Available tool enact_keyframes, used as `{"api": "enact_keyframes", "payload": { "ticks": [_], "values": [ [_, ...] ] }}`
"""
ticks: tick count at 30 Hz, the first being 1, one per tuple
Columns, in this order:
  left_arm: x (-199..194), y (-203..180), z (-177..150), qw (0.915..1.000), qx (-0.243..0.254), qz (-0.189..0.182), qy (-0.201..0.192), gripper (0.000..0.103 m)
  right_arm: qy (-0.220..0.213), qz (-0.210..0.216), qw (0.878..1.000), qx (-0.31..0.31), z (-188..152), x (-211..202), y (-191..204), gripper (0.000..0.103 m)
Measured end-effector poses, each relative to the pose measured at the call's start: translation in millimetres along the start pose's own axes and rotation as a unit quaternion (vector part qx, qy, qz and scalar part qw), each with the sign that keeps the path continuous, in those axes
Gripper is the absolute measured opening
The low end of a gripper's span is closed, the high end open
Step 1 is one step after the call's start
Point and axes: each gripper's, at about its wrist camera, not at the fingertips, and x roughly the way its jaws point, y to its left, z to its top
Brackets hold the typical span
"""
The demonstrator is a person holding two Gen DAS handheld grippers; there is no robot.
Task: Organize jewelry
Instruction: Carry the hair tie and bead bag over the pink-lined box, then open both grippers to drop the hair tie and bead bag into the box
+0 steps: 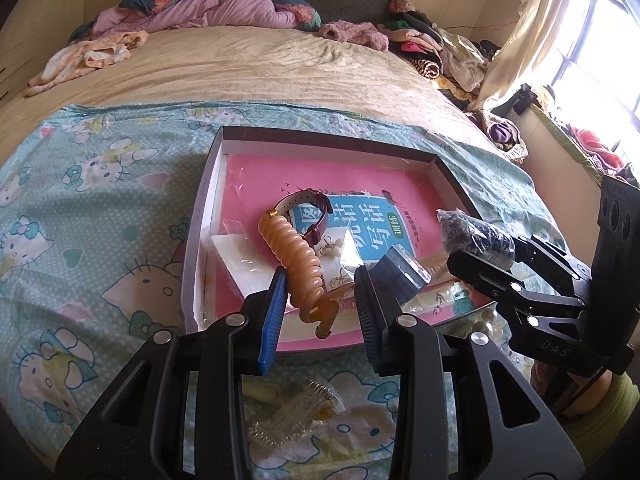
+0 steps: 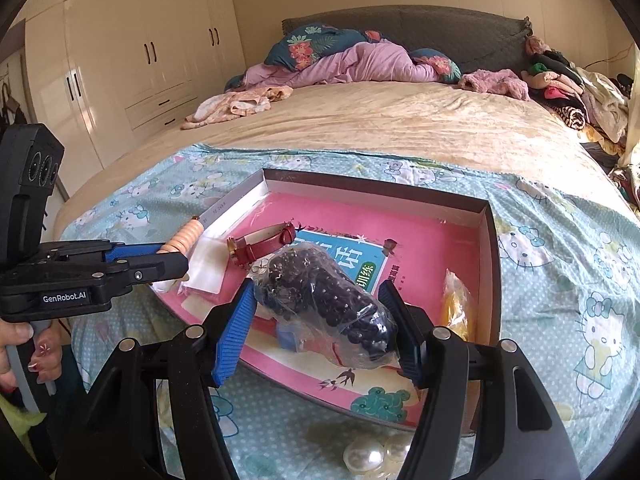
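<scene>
I see the box (image 2: pixel 490 240) lying on the bedsheet (image 2: pixel 560 248) at the near end of the bed (image 2: pixel 400 120), with a booklet (image 2: pixel 344 256) flat inside it and a watch (image 2: pixel 260 246) on the booklet's left part. My left gripper (image 1: pixel 320 296) holds a coiled bracelet (image 1: pixel 294 252) over the box's left side, my right gripper (image 2: pixel 320 320) holds a bag of beads (image 2: pixel 328 300) over its middle, and pearls (image 2: pixel 376 456) lie on the sheet before the box.

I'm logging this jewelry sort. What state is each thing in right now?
Left tongs: shut on the orange spiral bracelet.
Orange spiral bracelet: held above the box.
Right tongs: shut on the bag of dark beads.
Bag of dark beads: held over the box.
Box: open, lying on the bed.
Red watch: strap buckled, lying in the box.
Pearl beads: loose on the sheet, outside the box.
</scene>
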Motion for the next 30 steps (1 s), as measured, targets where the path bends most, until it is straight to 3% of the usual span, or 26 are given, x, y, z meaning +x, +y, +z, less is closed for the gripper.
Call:
{"api": "enact_keyframes", "payload": {
  "ticks": [17,27,30],
  "values": [
    [24.1,9.2,-2.6,0.9996,-0.008,0.001,0.027,0.029,0.025,-0.010,1.000,-0.004,-6.0,26.3,0.5,0.063],
    [24.3,9.8,-3.4,0.9996,-0.011,-0.002,0.028,0.031,0.012,-0.014,1.000,0.003,-5.6,9.6,1.7,0.080],
    [23.2,9.9,-2.8,0.9996,-0.012,0.001,0.026,0.039,0.006,-0.017,1.000,0.009,-6.2,0.1,0.1,0.083]
  ]
}}
